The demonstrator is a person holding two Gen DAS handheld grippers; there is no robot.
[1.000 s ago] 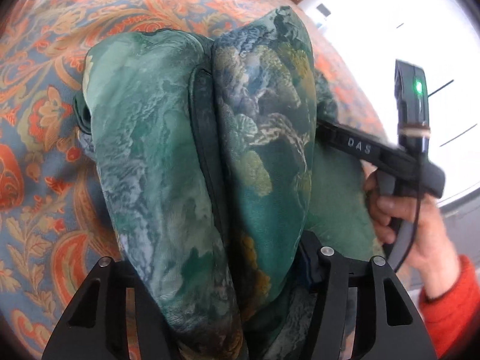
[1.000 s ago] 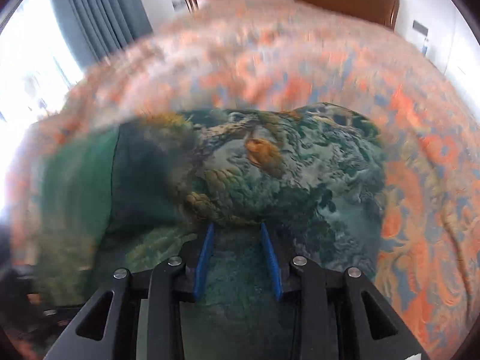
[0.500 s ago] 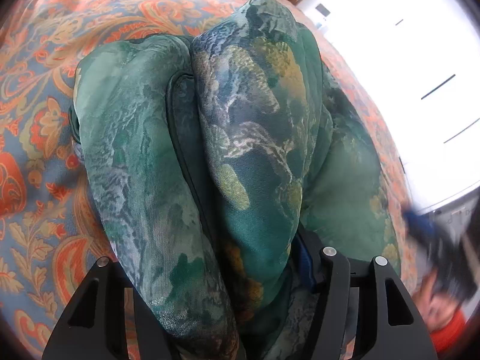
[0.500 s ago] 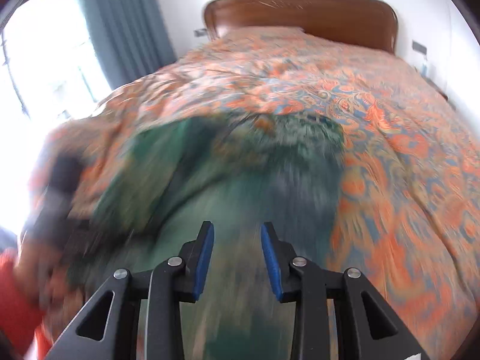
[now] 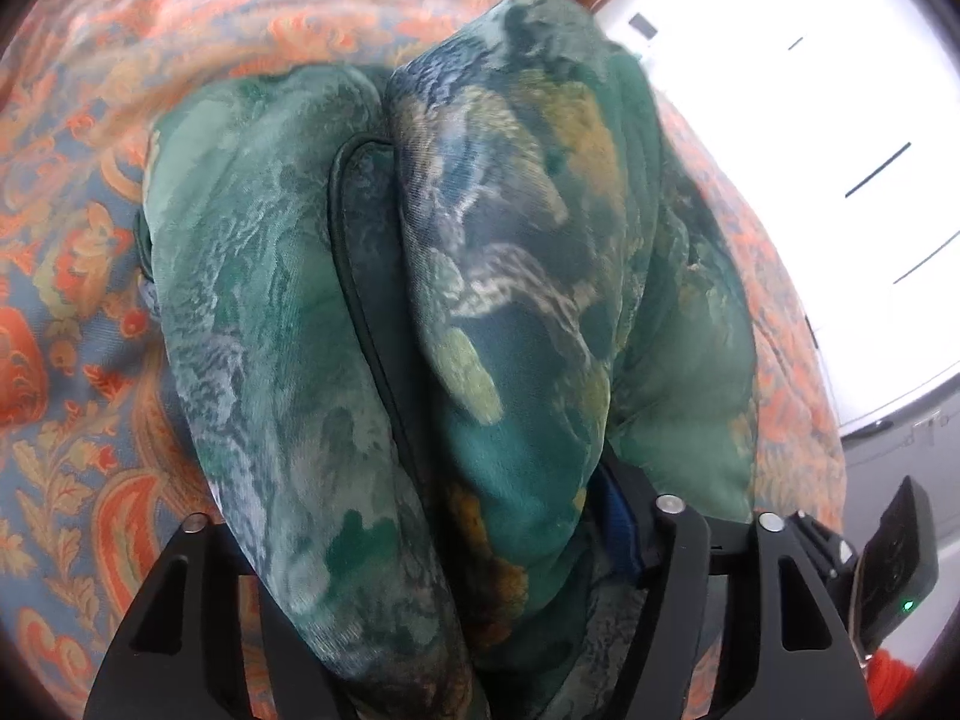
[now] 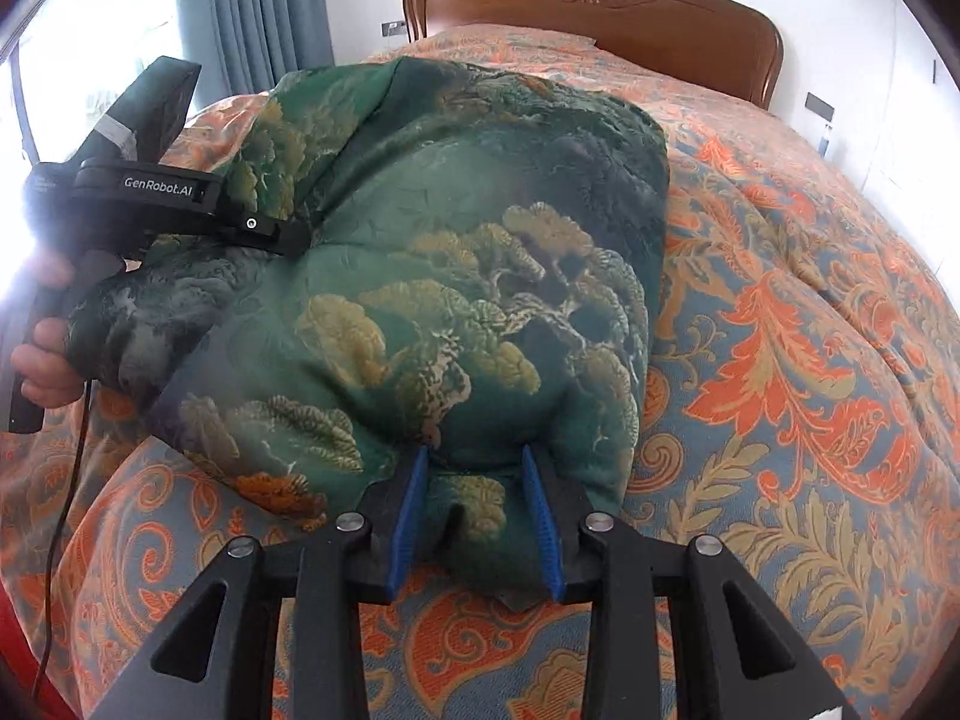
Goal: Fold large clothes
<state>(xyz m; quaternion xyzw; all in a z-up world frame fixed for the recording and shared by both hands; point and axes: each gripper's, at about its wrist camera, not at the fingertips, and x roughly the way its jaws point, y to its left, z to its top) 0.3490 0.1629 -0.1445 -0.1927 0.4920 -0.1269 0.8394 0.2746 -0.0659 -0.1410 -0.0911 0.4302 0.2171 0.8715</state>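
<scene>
A padded green jacket point(image 6: 456, 276) with a tree and mountain print lies bundled on the bed. In the left wrist view its thick folds point(image 5: 456, 324) fill the middle. My left gripper point(image 5: 432, 540) has a fat roll of it between its jaws, which are opening. Only one blue pad point(image 5: 612, 516) shows beside the cloth. From the right wrist view, the left gripper point(image 6: 288, 240) reaches into the jacket's left side, where a bunch of cloth hangs off it. My right gripper point(image 6: 474, 480) is shut on the jacket's near edge, which puckers between the blue pads.
An orange and blue paisley bedspread point(image 6: 810, 360) covers the bed around the jacket. A wooden headboard point(image 6: 600, 0) stands at the far end, blue curtains point(image 6: 258, 0) and a bright window at the left. A hand point(image 6: 42, 324) grips the left tool, and its cable point(image 6: 72, 480) hangs down.
The right gripper has swung back along the jacket to its near edge. In the left wrist view it went from the right middle to the lower right corner. The left gripper barely moved.
</scene>
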